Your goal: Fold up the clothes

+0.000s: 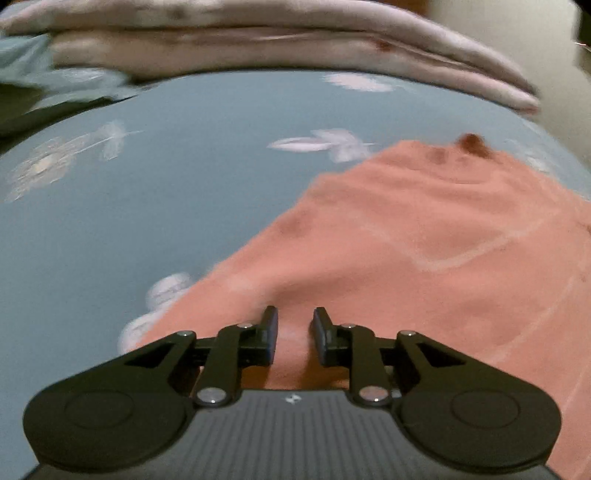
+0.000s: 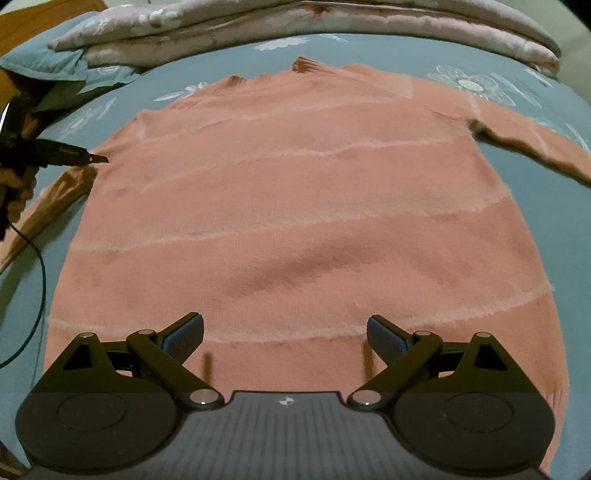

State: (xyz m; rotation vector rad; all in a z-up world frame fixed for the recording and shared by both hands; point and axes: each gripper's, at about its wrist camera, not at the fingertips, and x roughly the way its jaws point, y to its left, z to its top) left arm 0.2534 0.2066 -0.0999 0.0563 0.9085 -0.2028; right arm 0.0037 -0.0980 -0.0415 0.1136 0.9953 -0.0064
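Observation:
A salmon-pink sweater (image 2: 295, 206) with pale stripes lies flat on a blue floral bedsheet (image 2: 554, 221), collar at the far side, one sleeve (image 2: 535, 144) stretched out right. My right gripper (image 2: 285, 332) is open and empty above the sweater's hem. In the left wrist view my left gripper (image 1: 295, 328) is narrowed around a raised fold of the sweater (image 1: 424, 240), which fills the gap between the fingers. The left gripper also shows in the right wrist view (image 2: 92, 159), at the sweater's left edge above the left sleeve (image 2: 55, 199).
Folded pale pink bedding (image 1: 258, 48) lies along the far side of the bed and also shows in the right wrist view (image 2: 295, 26). A blue pillow (image 2: 44, 62) sits far left. A dark cable (image 2: 33, 266) hangs at the left. Bare sheet (image 1: 129, 192) lies left of the sweater.

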